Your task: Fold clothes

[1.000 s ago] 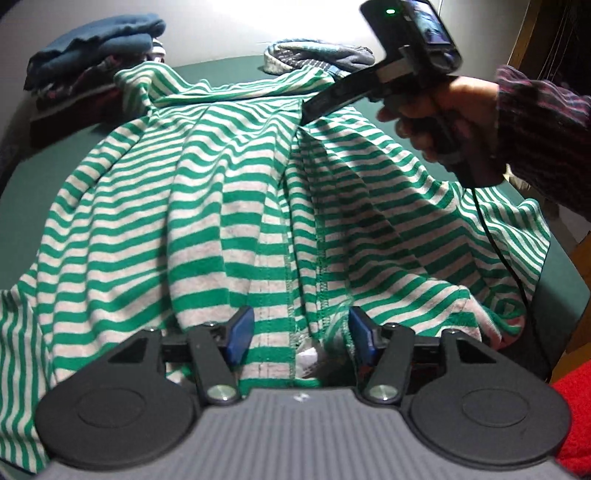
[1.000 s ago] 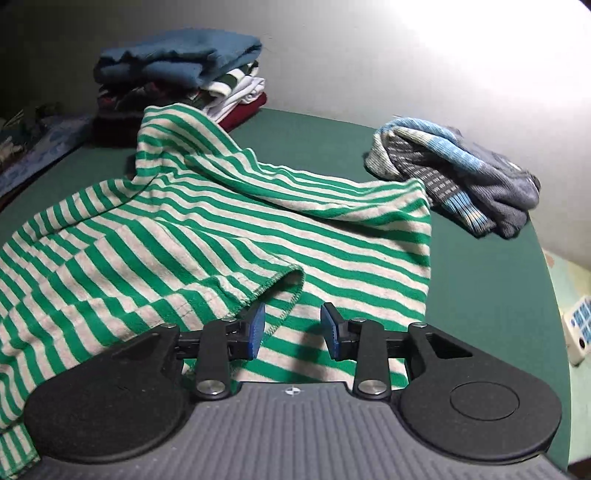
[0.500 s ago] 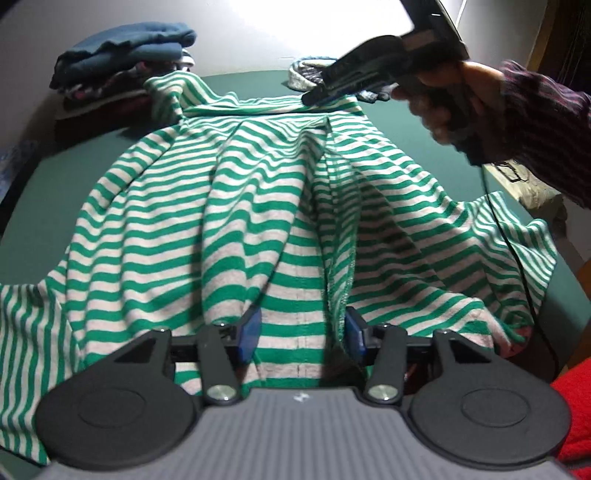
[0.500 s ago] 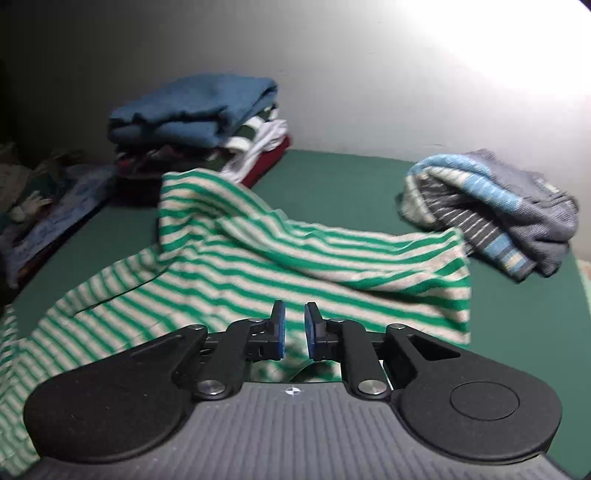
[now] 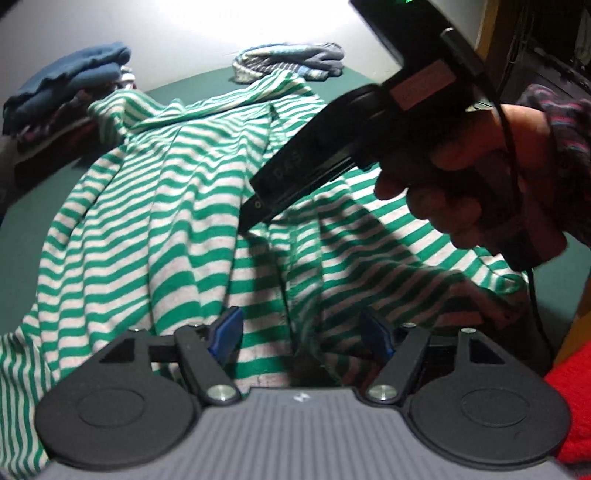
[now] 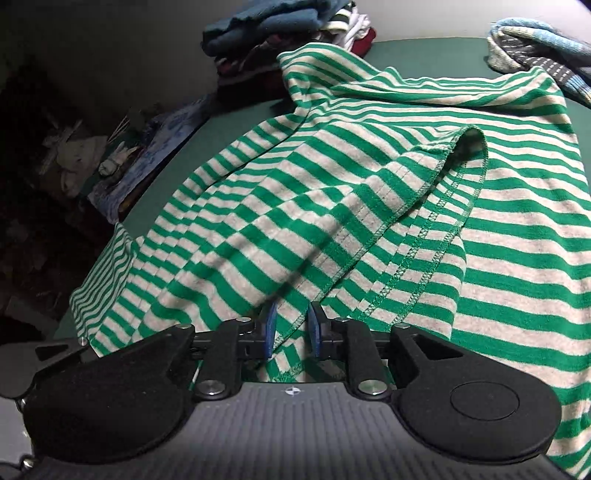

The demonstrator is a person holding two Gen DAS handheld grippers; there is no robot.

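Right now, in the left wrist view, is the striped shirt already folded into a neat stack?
No: the green striped shirt lies spread out and wrinkled across the green table, with the folded pile sitting apart behind it.

Both fisheye views are dim overall, lit by one strong light from the far side. In the left wrist view it burns out the far wall [image 5: 280, 26] to a white glare, while the near corners fall off to black. The right gripper [image 5: 255, 210] and the hand [image 5: 461, 173] holding it are dark against that glare, soft with motion blur, and throw a broad shadow over the right part of the striped garment [image 5: 155, 206]. In the right wrist view the striped garment [image 6: 424, 229] is evenly lit and sharp enough to show its stitching, with a soft diagonal shadow across its near part. The left side there is nearly black. Straight lines bow toward every edge.
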